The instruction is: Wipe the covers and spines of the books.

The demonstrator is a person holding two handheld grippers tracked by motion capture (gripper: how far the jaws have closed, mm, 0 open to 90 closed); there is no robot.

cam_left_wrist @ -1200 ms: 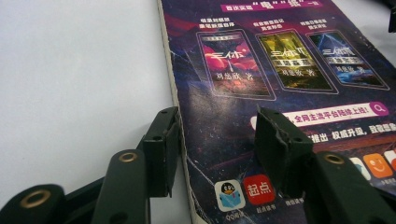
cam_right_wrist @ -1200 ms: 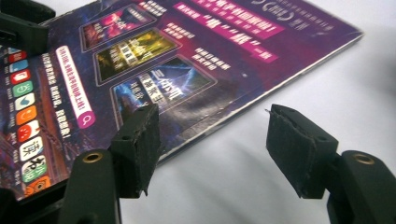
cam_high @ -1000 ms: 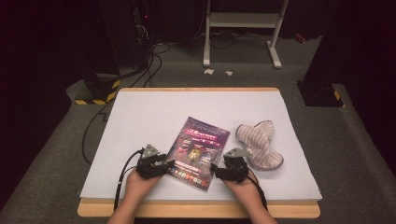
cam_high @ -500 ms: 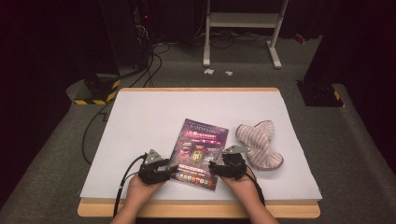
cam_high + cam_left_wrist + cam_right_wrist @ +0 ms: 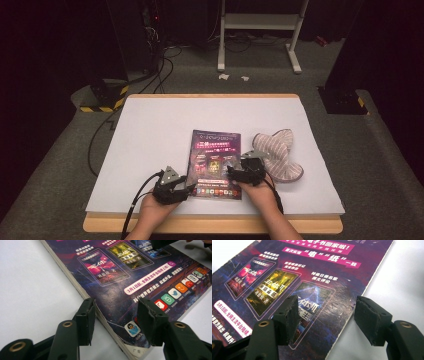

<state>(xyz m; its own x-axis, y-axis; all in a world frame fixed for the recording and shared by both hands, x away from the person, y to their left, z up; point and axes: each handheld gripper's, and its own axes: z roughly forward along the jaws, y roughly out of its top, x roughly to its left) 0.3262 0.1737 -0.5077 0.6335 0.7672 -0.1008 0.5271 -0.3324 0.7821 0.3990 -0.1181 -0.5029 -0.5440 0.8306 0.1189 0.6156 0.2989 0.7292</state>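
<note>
A wooden table [image 5: 210, 223] carries a white sheet [image 5: 165, 130] over most of its top. On the sheet lie a purple-covered magazine [image 5: 216, 150] and, just right of it, a striped cloth [image 5: 280, 155].

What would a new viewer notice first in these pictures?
The dark purple book lies flat near the front middle of the white table. The left gripper and right gripper are open at its two near edges. A striped cloth lies just right of the book.
</note>
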